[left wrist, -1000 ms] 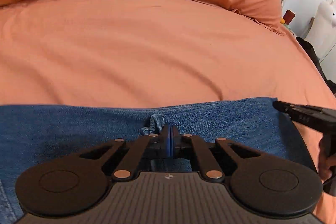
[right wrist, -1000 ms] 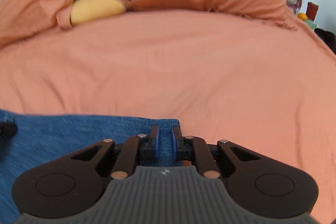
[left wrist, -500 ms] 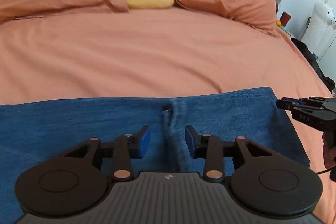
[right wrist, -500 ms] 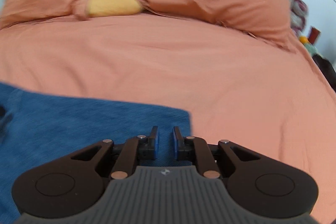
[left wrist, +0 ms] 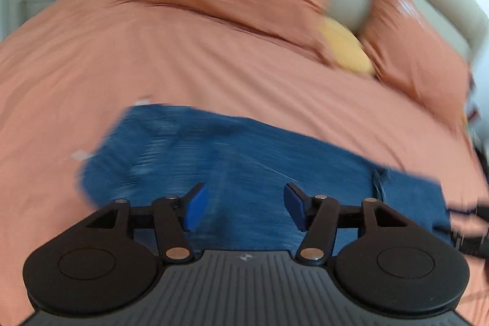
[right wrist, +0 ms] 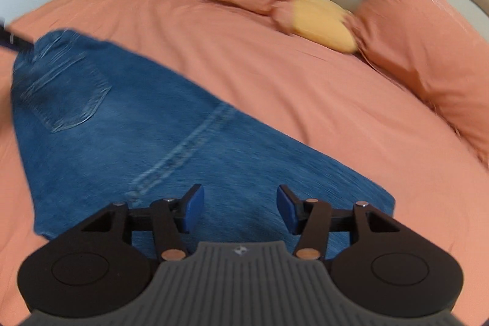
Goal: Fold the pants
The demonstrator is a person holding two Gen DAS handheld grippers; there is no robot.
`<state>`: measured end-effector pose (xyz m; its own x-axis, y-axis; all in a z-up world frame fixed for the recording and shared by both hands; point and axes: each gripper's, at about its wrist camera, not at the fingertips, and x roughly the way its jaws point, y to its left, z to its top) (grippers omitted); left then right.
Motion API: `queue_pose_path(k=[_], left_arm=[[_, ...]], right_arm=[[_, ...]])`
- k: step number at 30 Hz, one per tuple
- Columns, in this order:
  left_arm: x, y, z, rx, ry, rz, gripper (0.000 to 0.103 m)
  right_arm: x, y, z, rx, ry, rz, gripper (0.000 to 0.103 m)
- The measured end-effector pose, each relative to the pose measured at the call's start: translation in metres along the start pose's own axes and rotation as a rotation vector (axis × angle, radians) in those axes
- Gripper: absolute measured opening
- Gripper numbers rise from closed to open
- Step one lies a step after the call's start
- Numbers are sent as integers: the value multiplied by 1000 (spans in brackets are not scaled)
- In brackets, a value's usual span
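One orange-sheeted bed carries the folded blue pants, lying flat near its front edge, back pocket up. Both the left gripper and right gripper have just been opening; nothing sits between their jaws.

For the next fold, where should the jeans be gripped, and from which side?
Probably the jeans are best gripped at the two corners of the short end near the back pocket. Come from above and outside, jaws sliding over the edge, because the denim lies flat on the bedspread and only its edges offer anything to pinch.
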<state>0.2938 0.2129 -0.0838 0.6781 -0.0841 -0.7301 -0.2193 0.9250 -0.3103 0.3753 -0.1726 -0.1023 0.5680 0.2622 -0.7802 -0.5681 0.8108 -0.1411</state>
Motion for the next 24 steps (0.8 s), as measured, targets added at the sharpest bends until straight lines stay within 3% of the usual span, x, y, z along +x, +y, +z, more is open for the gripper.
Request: queue_pose_path(k=[7, 9, 14, 18, 24], left_arm=[[-3, 100, -13, -303, -50, 12, 74], [3, 122, -18, -380, -65, -11, 80], [35, 156, -36, -556, -64, -79, 83], [62, 160, -42, -601, -61, -157, 83], [88, 160, -39, -558, -115, -174, 83]], right_arm=[[11, 46, 14, -171, -49, 52, 51], [22, 54, 21, -221, -15, 29, 51], [50, 55, 38, -233, 102, 23, 41], [75, 47, 45, -234, 169, 28, 31], [109, 49, 41, -319, 283, 98, 19]])
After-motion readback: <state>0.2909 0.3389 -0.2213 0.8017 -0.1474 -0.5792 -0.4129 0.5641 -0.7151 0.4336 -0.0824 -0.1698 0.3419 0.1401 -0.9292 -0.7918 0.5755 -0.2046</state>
